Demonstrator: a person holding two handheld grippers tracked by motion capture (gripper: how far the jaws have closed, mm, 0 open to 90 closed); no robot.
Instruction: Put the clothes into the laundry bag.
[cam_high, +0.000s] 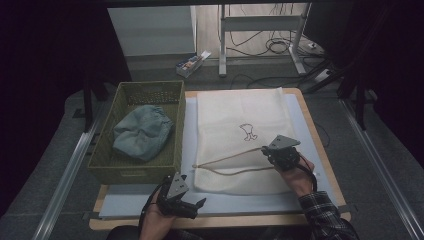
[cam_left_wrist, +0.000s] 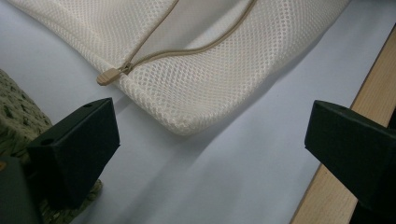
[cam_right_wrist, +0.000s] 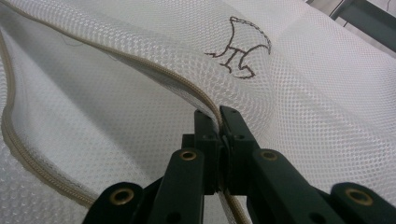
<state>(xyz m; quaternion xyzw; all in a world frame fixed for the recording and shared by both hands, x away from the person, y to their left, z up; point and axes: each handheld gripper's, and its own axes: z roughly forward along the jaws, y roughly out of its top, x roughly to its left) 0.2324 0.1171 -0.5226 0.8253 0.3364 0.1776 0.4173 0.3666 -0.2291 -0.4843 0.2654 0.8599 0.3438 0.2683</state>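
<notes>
From the high view, your cream mesh laundry bag (cam_high: 240, 140) lies flat on the pale blue mat (cam_high: 310, 150) that covers the wooden table (cam_high: 320, 135). There is no readable writing on the bag; its only mark is a small brown stitched animal outline (cam_high: 248, 132) near the bag's middle. The bag's zipper (cam_high: 227, 165) stands open along the bag's near part, its two tan tracks spreading toward the bag's right edge. Your right gripper (cam_high: 266, 150) sits at that right edge, on the upper track. Just beside the bag's left edge stands a green woven basket (cam_high: 120, 167) with a crumpled blue-grey garment (cam_high: 142, 132) inside it. Your left gripper (cam_high: 196, 205) hovers off the bag's near-left corner, over the mat. On the floor beyond the bag's far edge lies a small printed box (cam_high: 192, 62), its printing too small to read, next to grey desk legs (cam_high: 222, 45) and loose cables (cam_high: 275, 45).

In the left gripper view, your jaws are spread wide with nothing between them. The bag's rounded corner (cam_left_wrist: 187, 123) lies ahead of them, and the tan zipper pull (cam_left_wrist: 109, 76) rests at the closed end of the zipper beside that corner. The basket's woven wall (cam_left_wrist: 18, 116) is behind your left-hand jaw.

In the right gripper view, your right gripper (cam_right_wrist: 220, 116) is pinched tight on the upper zipper track (cam_right_wrist: 154, 70), holding that edge of the bag. The stitched outline (cam_right_wrist: 240, 49) lies just beyond the jaws.
</notes>
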